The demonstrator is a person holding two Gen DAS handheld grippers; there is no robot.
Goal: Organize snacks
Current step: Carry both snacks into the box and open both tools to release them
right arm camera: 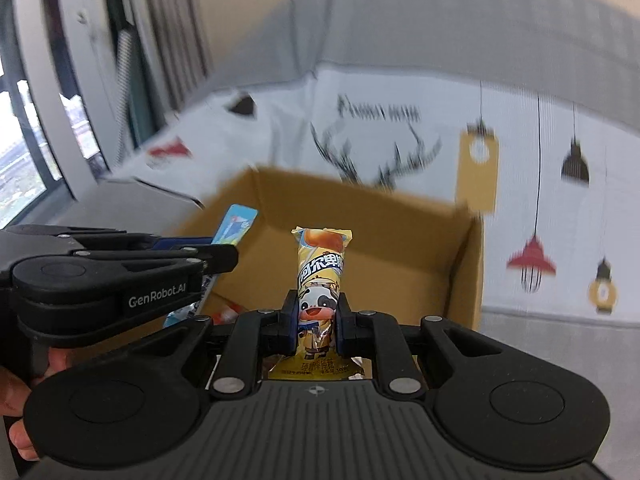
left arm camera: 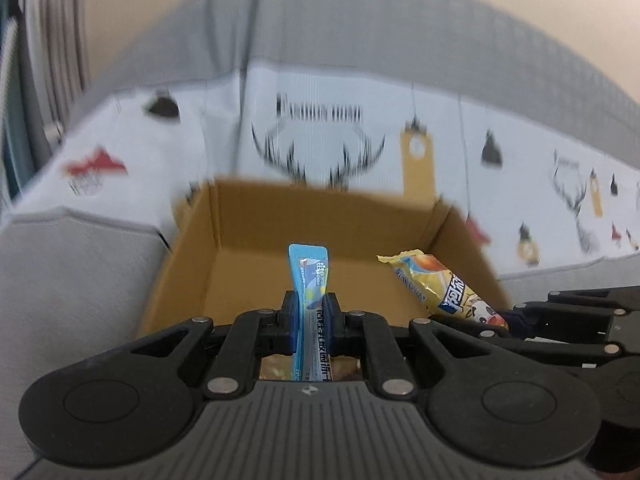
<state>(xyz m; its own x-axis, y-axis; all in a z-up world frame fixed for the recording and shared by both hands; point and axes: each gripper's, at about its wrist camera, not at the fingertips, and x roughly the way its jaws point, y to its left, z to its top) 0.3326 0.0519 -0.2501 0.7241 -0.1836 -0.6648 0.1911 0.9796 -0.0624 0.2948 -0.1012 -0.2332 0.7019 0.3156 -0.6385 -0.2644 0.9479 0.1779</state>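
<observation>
Hovering over open cardboard box, both tongs loaded. Left tongs clamped on flat blue sachet; right tongs clamped on plump yellow snack bar with cartoon cow print. Each packet gripped near mid-length, long axis running straight out along the fingers, free end aimed forward and down into box. Box directly ahead of and below both tongs; interior floor bare in the patch ahead, some wrappers glimpsed at near edge under the tongs, too hidden to name. Tongs side by side, close together, neither clearly nearer to box: left set over left half, right set over right half. Judged next: lower and release, one packet per side, keeping the two apart.

Materials: sachet thin, glossy film, crimped flat seal at tip, likely limp once freed. Bar puffy, crinkled foil-plastic wrap, rounded section, may roll on landing. Box plain brown corrugated board, upright walls, matte. Box resting on bed under white printed sheet with antlers, lamps, tags; grey padded headboard behind. Background smeared by motion blur.
</observation>
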